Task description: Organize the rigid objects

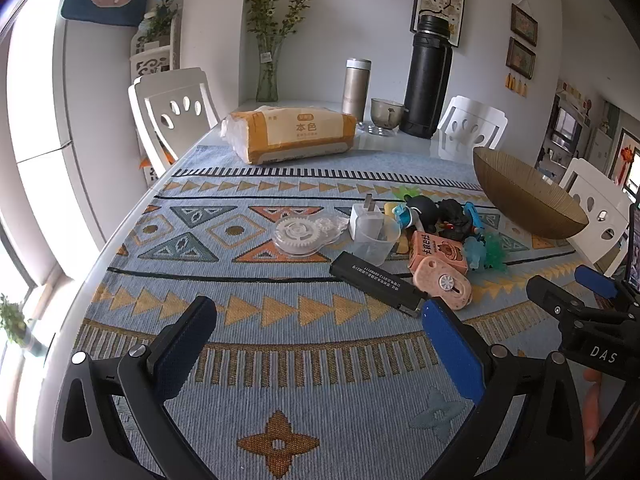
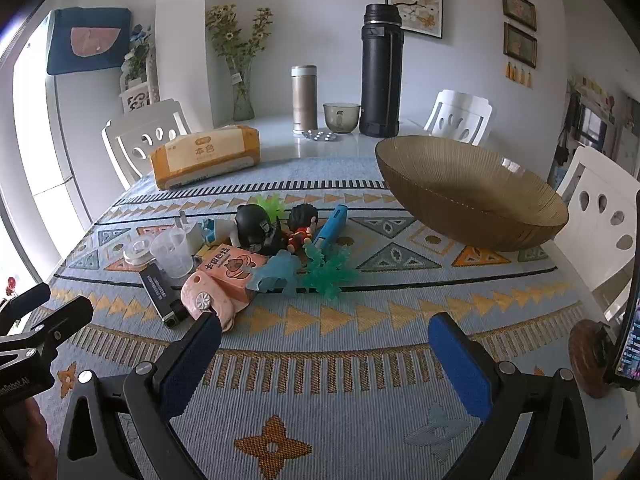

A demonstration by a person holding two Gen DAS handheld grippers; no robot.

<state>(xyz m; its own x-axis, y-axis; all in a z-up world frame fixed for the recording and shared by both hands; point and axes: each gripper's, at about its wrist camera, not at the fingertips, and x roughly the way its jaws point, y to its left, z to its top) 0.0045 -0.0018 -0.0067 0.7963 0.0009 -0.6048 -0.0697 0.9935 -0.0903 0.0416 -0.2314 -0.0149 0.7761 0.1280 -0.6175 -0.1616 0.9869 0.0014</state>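
A pile of small objects lies mid-table: a black stick device (image 1: 376, 282) (image 2: 160, 294), a pink case (image 1: 446, 282) (image 2: 208, 300), an orange box (image 1: 438, 254) (image 2: 236, 268), a clear cup (image 1: 374, 238) (image 2: 170, 254), a clear gear disc (image 1: 298, 234), a white plug (image 1: 364, 216), two figurines (image 2: 276, 226), a blue pen (image 2: 330, 228) and green and blue plastic plants (image 2: 328, 270). A brown glass bowl (image 1: 528, 210) (image 2: 480, 216) stands to the right, empty. My left gripper (image 1: 320, 326) is open, just before the pile. My right gripper (image 2: 326, 334) is open, empty, near the pink case.
A tissue pack (image 1: 292, 134) (image 2: 206, 156), a steel flask (image 2: 304, 100), a black thermos (image 2: 380, 72), a small glass cup (image 2: 342, 118) and a flower vase (image 1: 268, 68) stand at the far end. White chairs (image 2: 600, 216) surround the table. A phone (image 2: 630, 320) sits at the right edge.
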